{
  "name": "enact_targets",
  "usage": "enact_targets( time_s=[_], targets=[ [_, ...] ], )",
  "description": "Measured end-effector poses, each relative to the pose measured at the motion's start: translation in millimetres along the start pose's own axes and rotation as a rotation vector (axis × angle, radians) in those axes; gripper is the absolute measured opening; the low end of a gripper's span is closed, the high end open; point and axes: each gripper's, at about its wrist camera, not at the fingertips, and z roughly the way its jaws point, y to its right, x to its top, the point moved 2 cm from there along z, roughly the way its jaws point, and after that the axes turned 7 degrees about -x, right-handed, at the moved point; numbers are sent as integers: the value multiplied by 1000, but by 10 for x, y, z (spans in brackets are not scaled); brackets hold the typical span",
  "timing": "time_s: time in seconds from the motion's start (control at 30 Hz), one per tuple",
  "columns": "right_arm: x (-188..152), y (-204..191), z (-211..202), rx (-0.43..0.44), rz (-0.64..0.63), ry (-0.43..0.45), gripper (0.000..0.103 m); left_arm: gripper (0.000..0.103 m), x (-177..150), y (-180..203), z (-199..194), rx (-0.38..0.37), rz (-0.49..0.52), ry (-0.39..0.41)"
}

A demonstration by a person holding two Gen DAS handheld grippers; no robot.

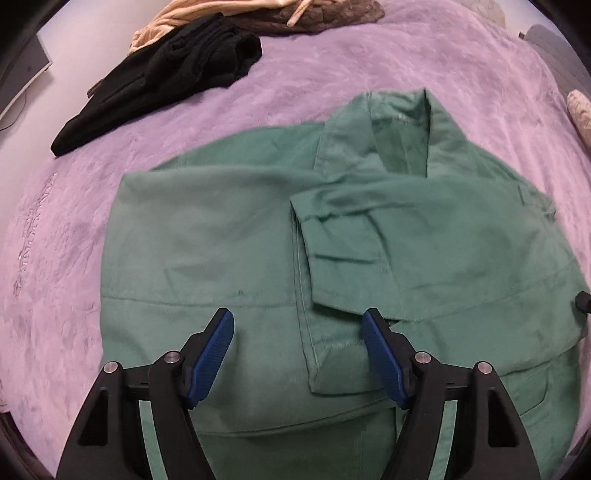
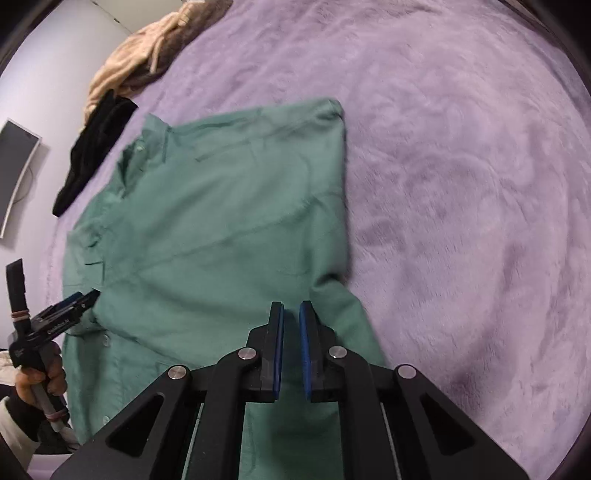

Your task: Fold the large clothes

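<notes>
A green button-up shirt (image 1: pixel 229 236) lies spread on the purple blanket (image 1: pixel 332 66), collar at the far end and one sleeve (image 1: pixel 343 236) folded across its chest. My left gripper (image 1: pixel 297 321) hovers over the shirt's lower part, open, with only the flat fabric below it. In the right wrist view the shirt (image 2: pixel 229 206) fills the left half. My right gripper (image 2: pixel 291 308) is above its near right edge, its blue pads almost together with no cloth seen clamped. The left gripper (image 2: pixel 90 295) shows at the shirt's left side, held by a hand (image 2: pixel 40 376).
A black garment (image 1: pixel 159 81) lies crumpled at the far left, with a beige one (image 1: pixel 177 22) and a brown furry one (image 1: pixel 332 14) behind it. A monitor (image 2: pixel 14 173) hangs on the left wall. Bare purple blanket (image 2: pixel 461 184) stretches right of the shirt.
</notes>
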Motion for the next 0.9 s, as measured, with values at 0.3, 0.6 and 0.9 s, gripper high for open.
enact_targets(
  time_s=[0.3,0.6,0.9],
  targets=[
    [-107,73,-265,12,62,-43,13,74,-112,-88,-104,0,-42,-6],
    [-340,-101,-469,32,86,-91,39,74,-344,42,-448,14,-27,-47],
    [-503,-283,-698,39,74,-119,49,74,-667,171,-676,13,-47,-85]
  ],
)
